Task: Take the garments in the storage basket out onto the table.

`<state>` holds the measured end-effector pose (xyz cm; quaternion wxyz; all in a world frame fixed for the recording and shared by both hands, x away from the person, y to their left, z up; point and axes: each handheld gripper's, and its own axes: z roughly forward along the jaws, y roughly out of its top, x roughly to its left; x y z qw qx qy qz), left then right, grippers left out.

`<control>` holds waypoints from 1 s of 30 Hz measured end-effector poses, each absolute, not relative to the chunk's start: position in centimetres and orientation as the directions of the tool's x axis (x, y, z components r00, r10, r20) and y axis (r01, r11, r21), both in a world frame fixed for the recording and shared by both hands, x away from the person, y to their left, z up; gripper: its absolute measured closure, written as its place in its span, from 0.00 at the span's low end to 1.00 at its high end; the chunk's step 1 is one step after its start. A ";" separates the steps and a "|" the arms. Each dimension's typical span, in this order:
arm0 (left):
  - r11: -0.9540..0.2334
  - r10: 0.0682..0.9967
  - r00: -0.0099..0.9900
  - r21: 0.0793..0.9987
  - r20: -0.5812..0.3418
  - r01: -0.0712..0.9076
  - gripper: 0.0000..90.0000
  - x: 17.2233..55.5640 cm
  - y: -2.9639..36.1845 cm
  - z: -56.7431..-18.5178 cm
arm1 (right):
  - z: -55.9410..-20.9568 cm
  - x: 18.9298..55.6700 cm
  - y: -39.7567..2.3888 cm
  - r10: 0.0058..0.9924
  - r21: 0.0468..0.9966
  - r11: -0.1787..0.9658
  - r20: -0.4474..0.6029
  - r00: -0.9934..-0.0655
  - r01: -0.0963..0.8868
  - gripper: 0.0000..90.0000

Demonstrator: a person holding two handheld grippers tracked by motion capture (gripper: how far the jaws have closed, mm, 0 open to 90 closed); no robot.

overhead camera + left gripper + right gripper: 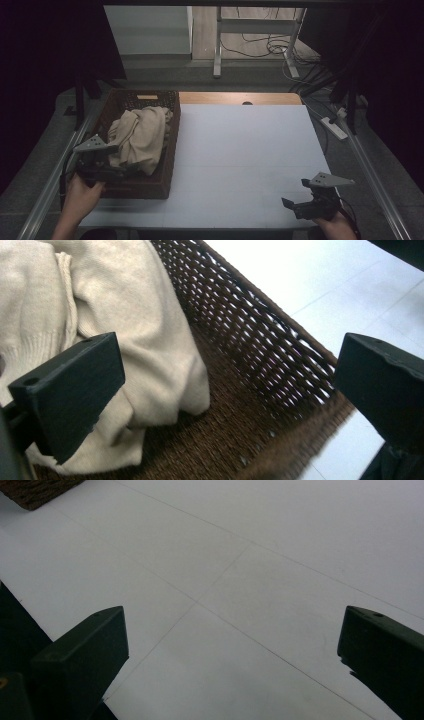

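Gaping over the beige sweater (pixel 150 325), left tongs (pixel 225 390) face the basket wall (pixel 260 340); right tongs (pixel 230 655) gape above the table (pixel 275 540).

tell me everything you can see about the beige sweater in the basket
The sweater is a cream knit with a ribbed edge, crumpled in a loose heap. It lies inside the dark brown woven basket, its top rising above the rim. The left tongs are open just over its near end, not gripping it.
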<state>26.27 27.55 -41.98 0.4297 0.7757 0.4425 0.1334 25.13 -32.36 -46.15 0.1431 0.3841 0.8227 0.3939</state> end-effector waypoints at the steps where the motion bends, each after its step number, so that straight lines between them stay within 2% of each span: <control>1: -0.231 0.807 0.565 0.788 -0.173 0.571 0.00 26.6 27.5 -41.9 | -46.2 25.1 -32.4 0.745 0.758 0.394 0.068 -0.664 0.520 0.00; 19: -0.256 0.798 0.577 0.769 -0.174 0.586 0.00 32.6 28.5 -41.7 | -46.2 25.2 -32.2 0.737 0.747 0.413 0.062 -0.673 0.521 0.00; 30: -0.247 0.834 0.528 0.746 -0.161 0.618 0.00 35.8 28.6 -42.3 | -46.3 25.3 -32.2 0.735 0.745 0.413 0.068 -0.675 0.524 0.00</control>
